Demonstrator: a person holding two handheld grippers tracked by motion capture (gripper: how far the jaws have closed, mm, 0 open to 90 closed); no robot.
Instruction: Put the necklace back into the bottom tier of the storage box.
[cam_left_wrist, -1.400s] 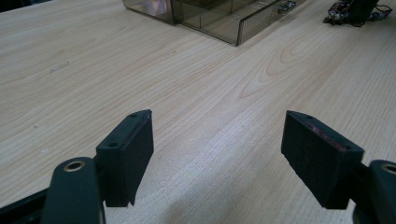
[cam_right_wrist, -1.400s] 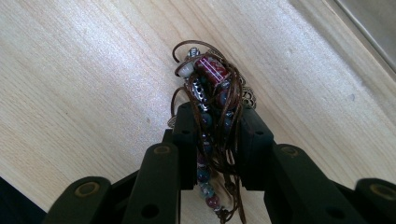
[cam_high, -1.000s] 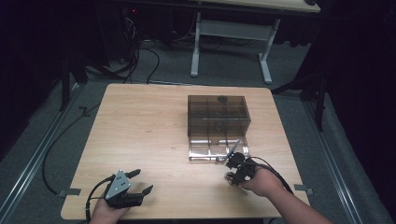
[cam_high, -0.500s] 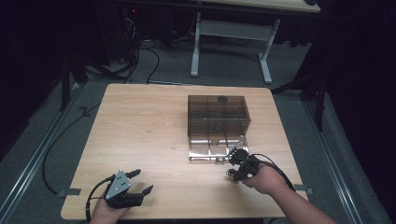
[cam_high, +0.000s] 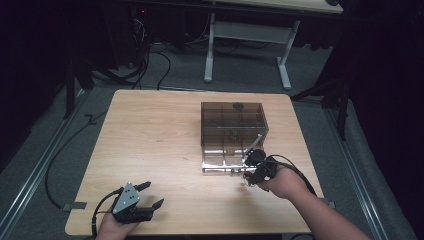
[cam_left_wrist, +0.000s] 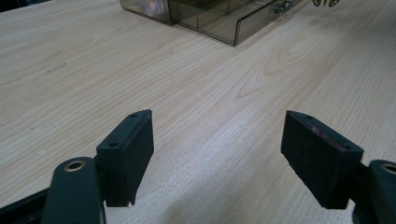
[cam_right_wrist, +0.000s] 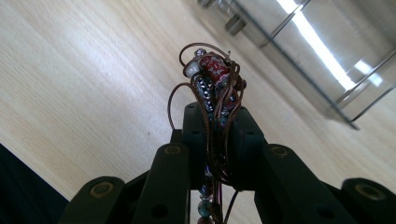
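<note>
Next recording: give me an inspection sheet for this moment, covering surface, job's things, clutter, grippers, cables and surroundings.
Surface: light wooden table, bare around the work.
Job's things: smoky transparent drawer box with its bottom drawer pulled open; beaded cord bracelet pinched in the right gripper, beside the drawer.
Clutter: nothing seen.
Grippers: right gripper shut on the bracelet at the drawer's front right corner; left gripper open, holding nothing, near the table's front left edge.
Cables: one trails from each gripper; more lie on the floor behind the table.
Surroundings: dark room, grey floor, a white-legged desk behind.
</note>
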